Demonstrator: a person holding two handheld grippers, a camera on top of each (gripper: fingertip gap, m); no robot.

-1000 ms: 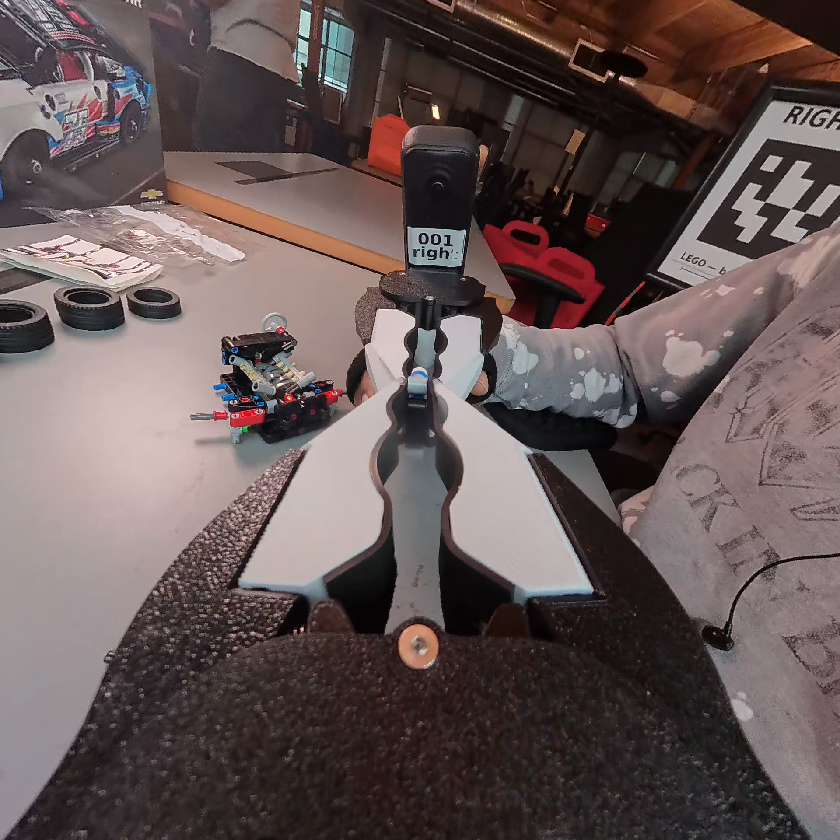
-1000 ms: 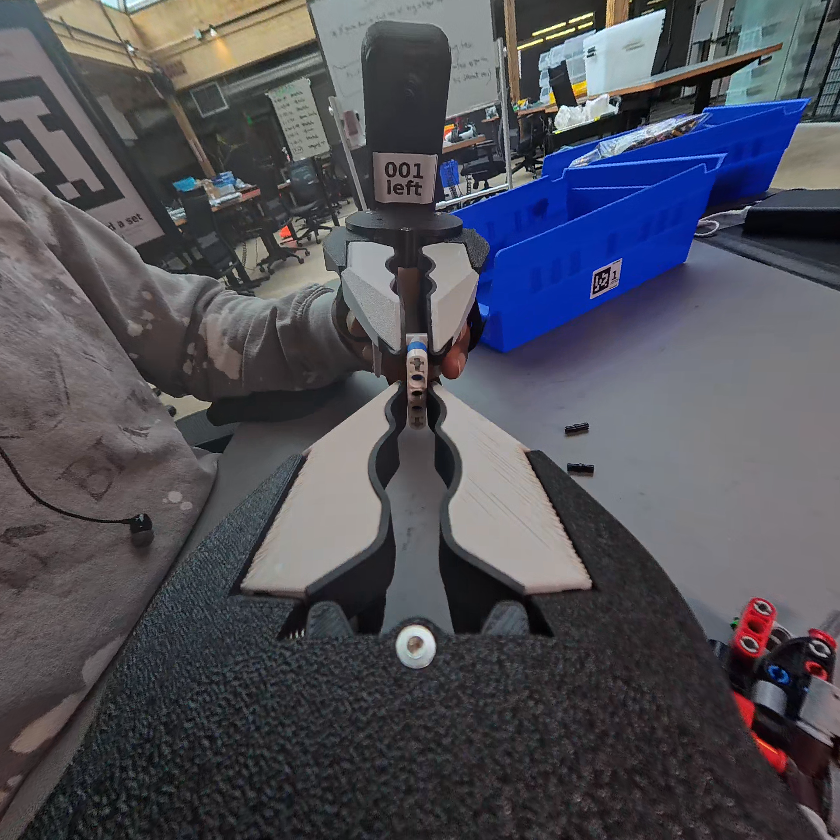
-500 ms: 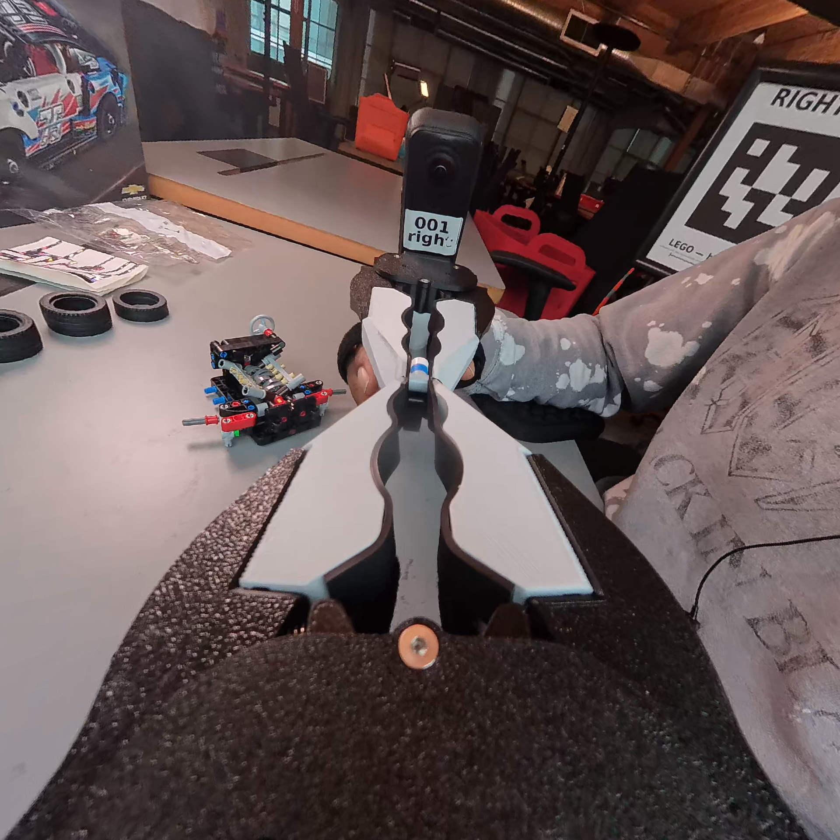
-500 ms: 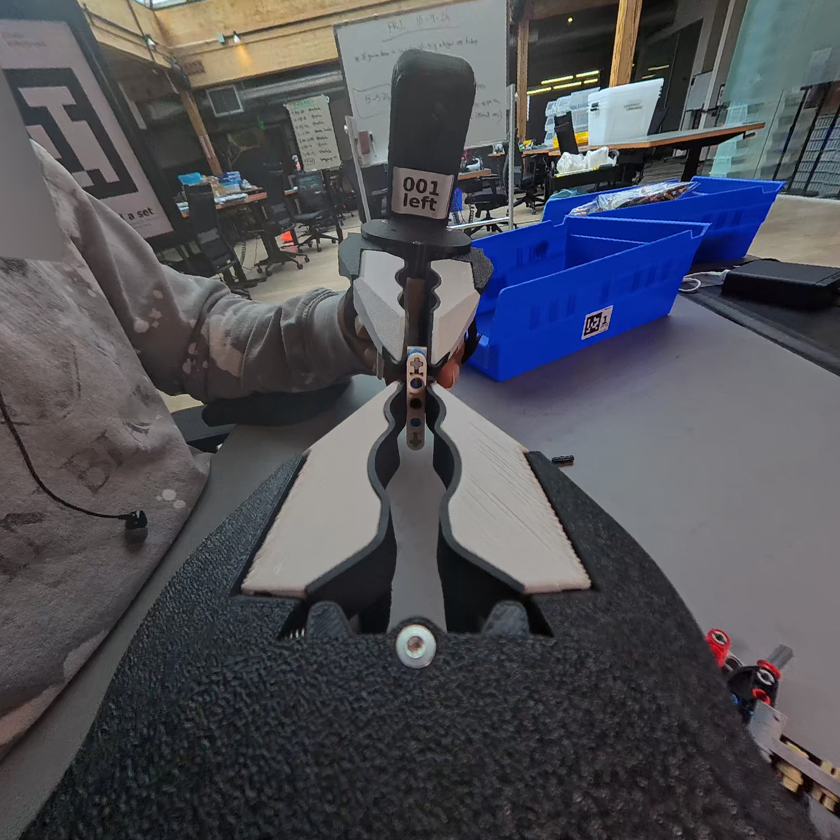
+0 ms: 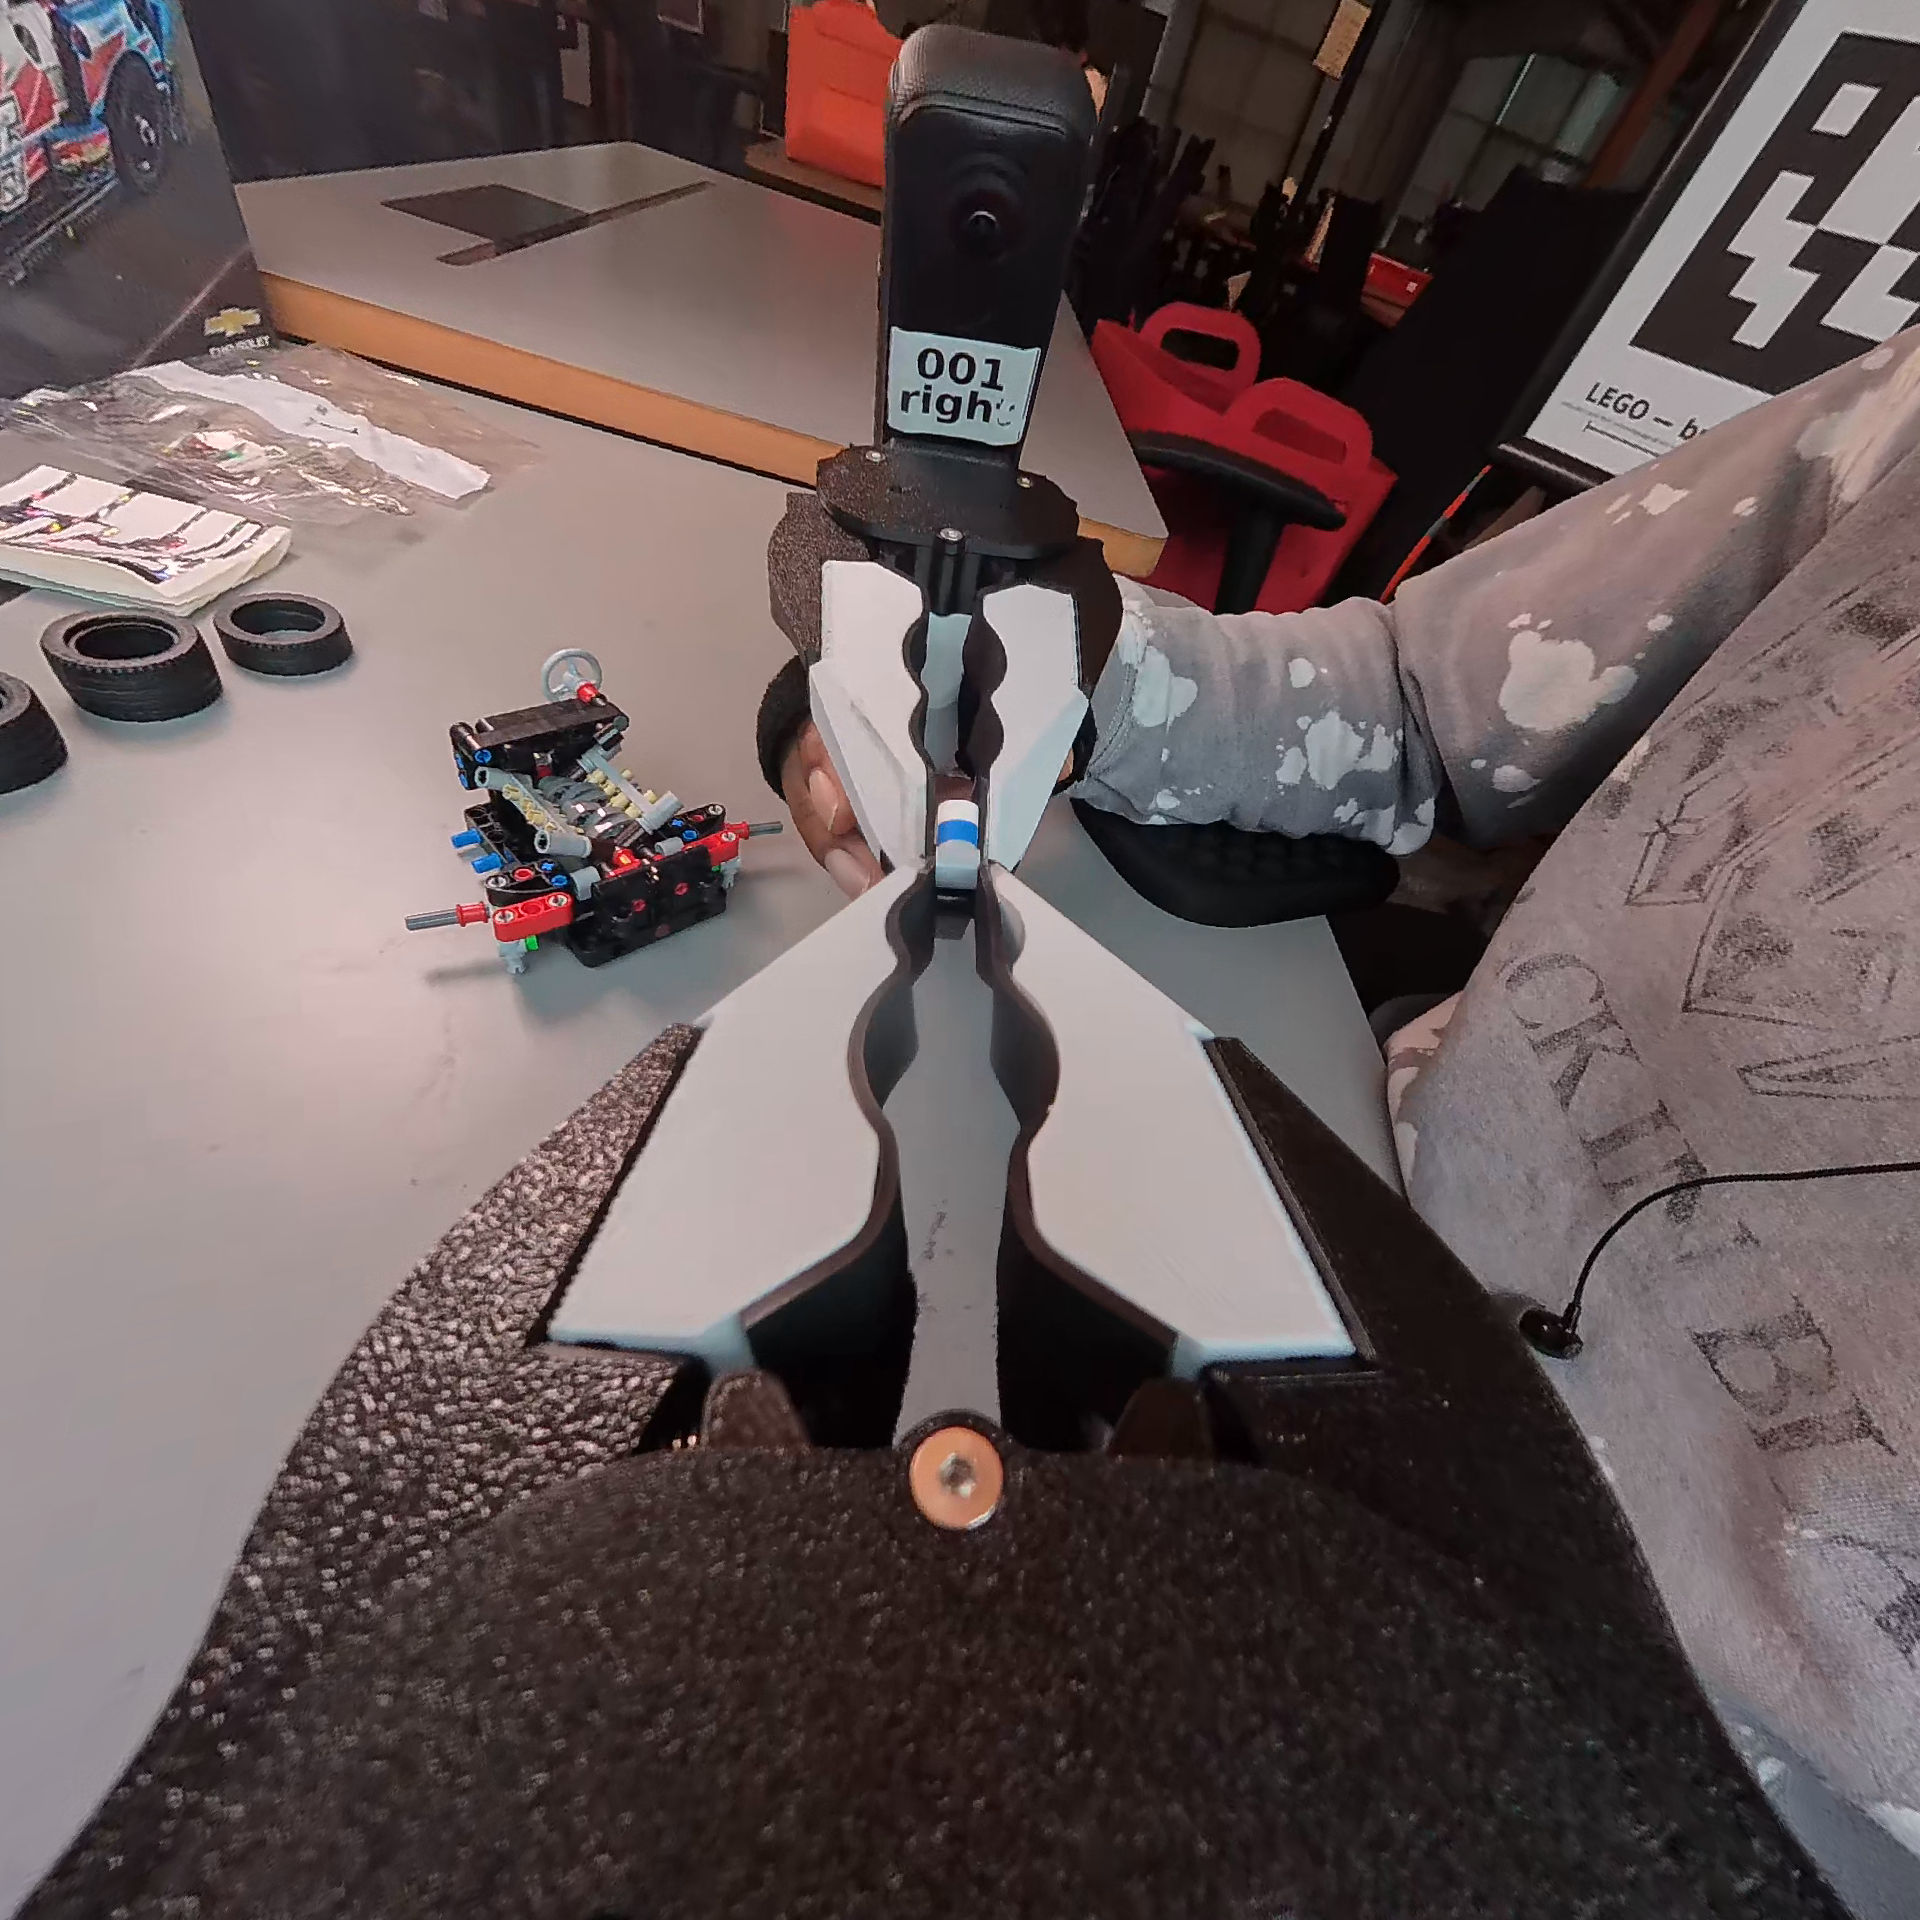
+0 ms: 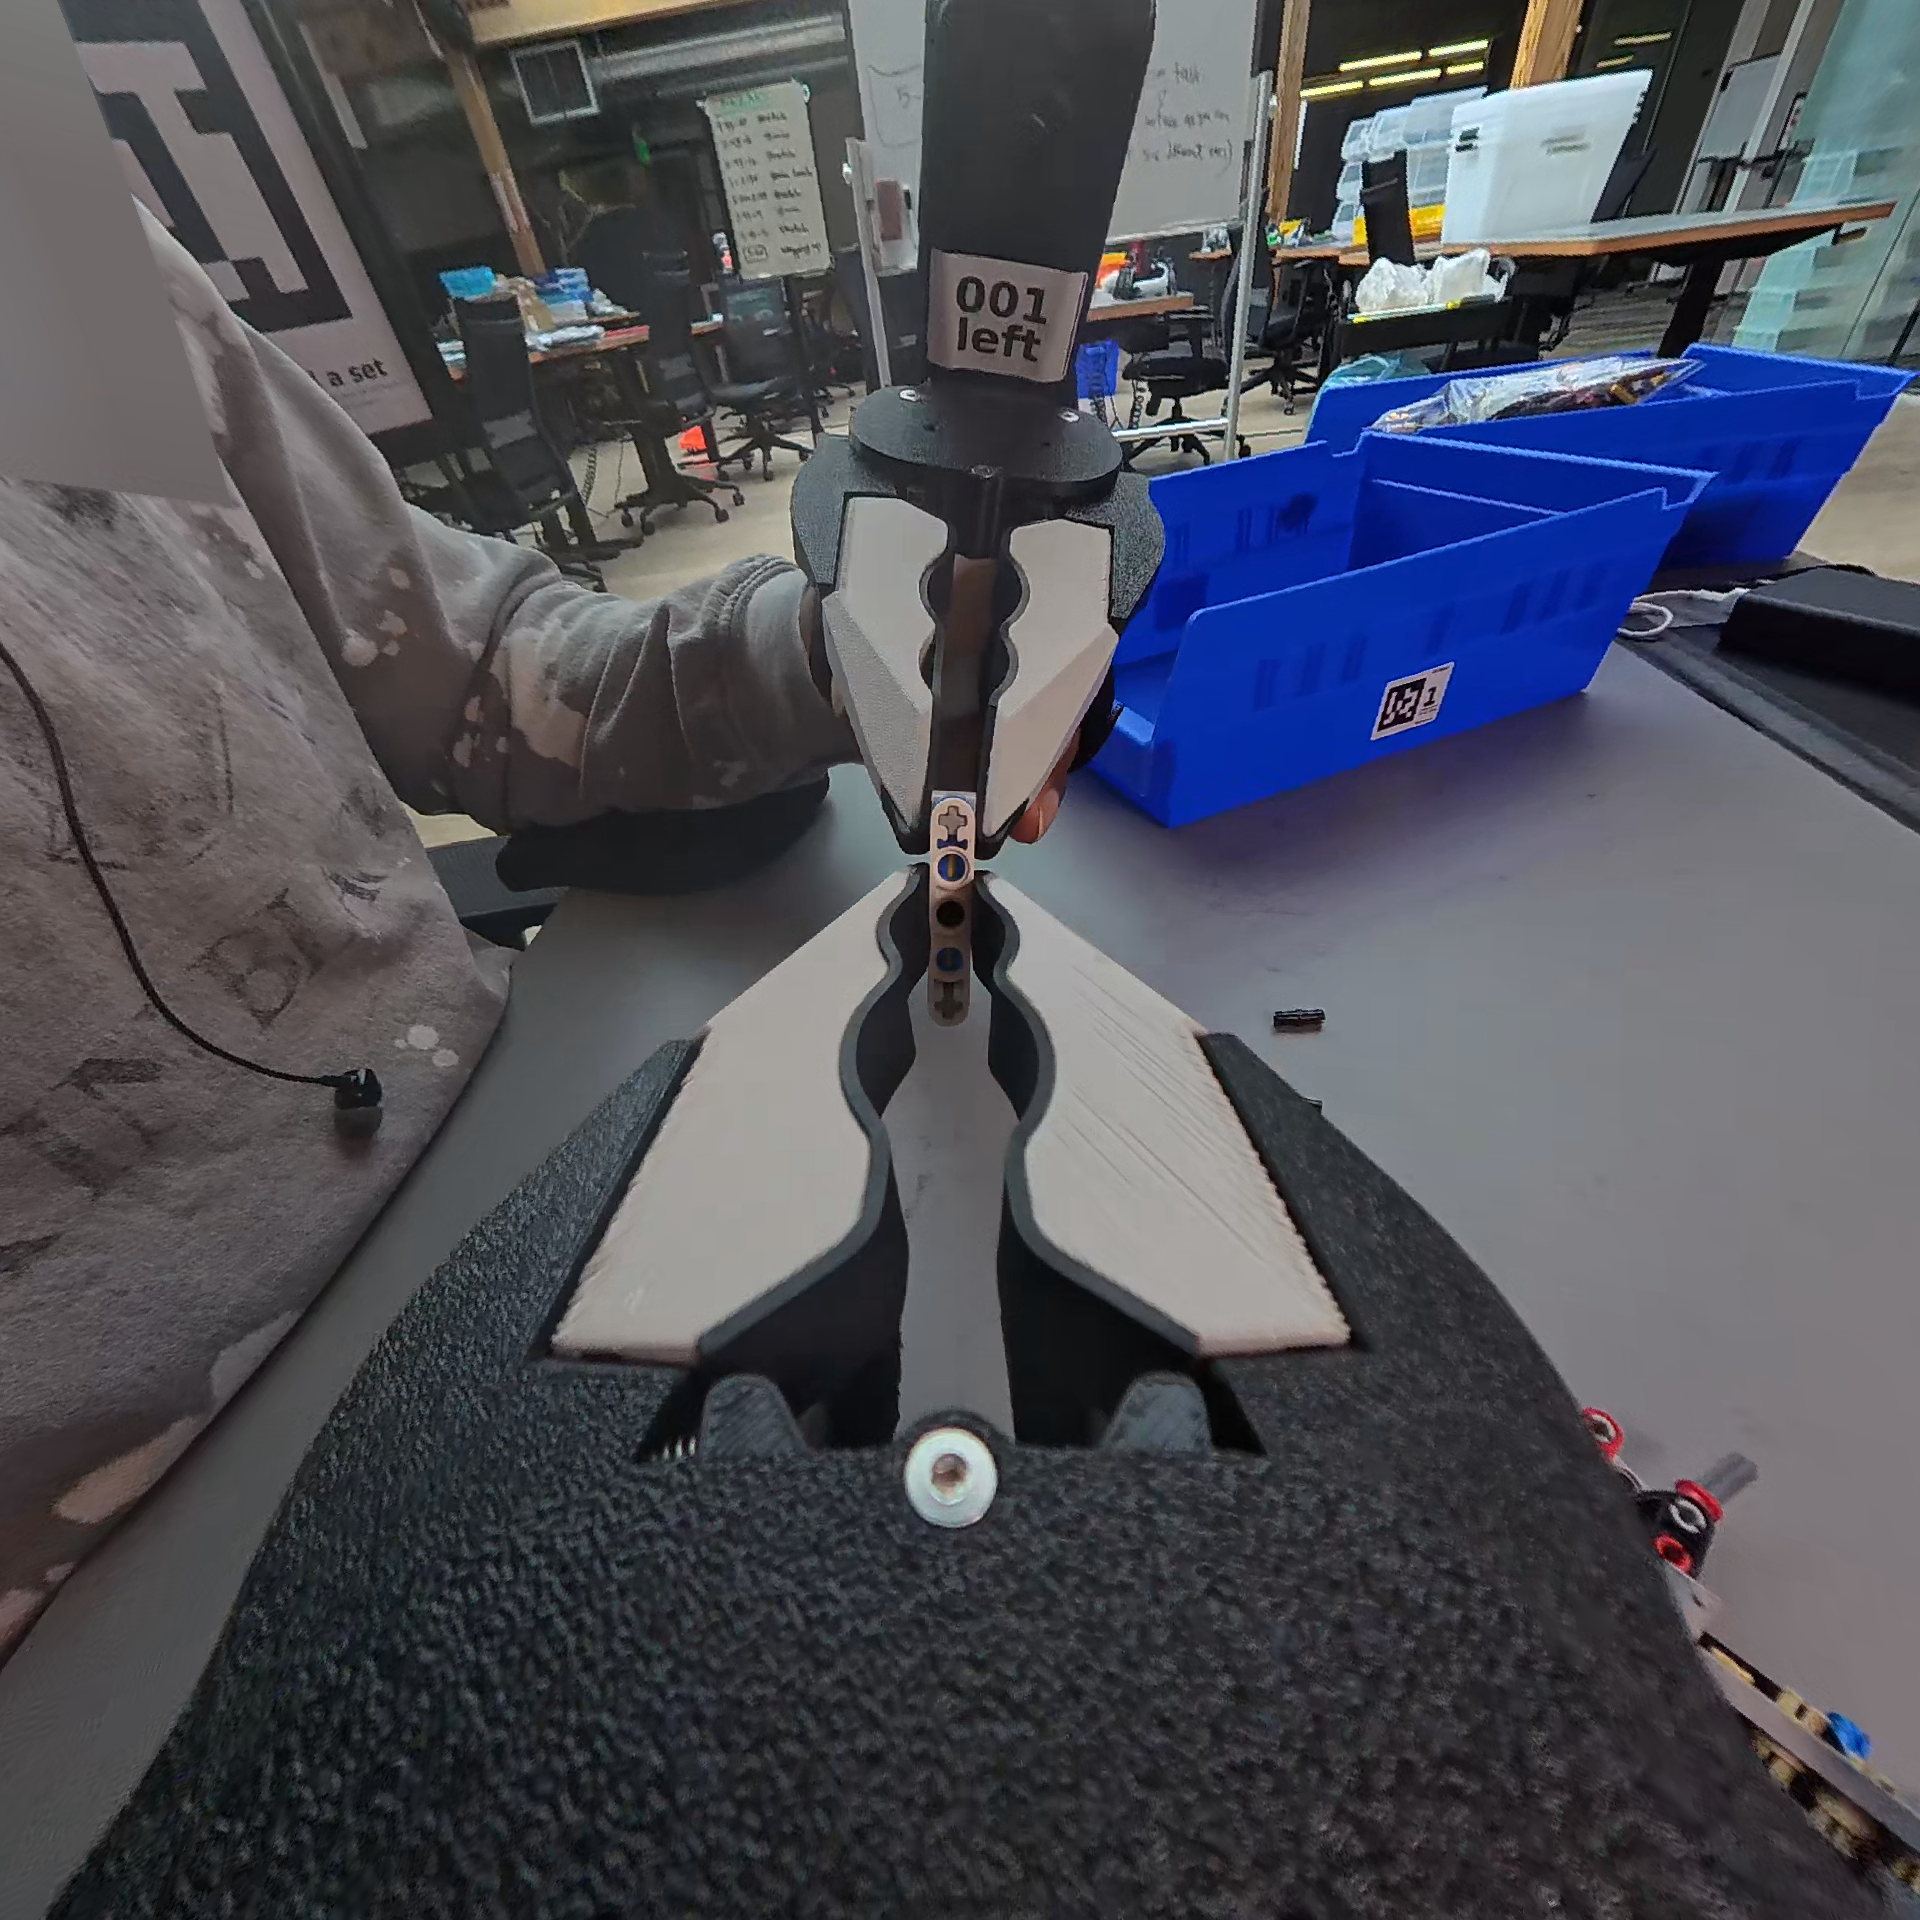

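My two grippers meet tip to tip above the grey table (image 5: 260, 1091). A short white technic beam (image 6: 951, 935) with blue pins in its holes stands between them. My right gripper (image 6: 951, 894) is shut on the beam's lower part. My left gripper (image 5: 949, 902) is shut on the beam's other end (image 5: 954, 836), which looks white with a blue band. The left gripper also shows in the right wrist view (image 6: 951, 831), pinching the beam's top. A gloved hand and a grey spattered sleeve (image 5: 1299, 727) hold the far gripper.
A partly built black, red and blue brick chassis (image 5: 592, 831) sits on the table to the left, with black tyres (image 5: 135, 665), a sticker sheet (image 5: 125, 540) and a plastic bag (image 5: 312, 447) behind it. Blue bins (image 6: 1403, 644) stand at the right. A black pin (image 6: 1299, 1020) lies loose. Only a small space, under 4 cm, lies between the two pairs of fingers. The black pin (image 6: 1299, 1020) is about 15 cm from both grippers' fingertips.
Both grippers have stayed tip to tip on the beam while shifting slightly. The beam now reaches a little deeper between the right gripper's fingers.
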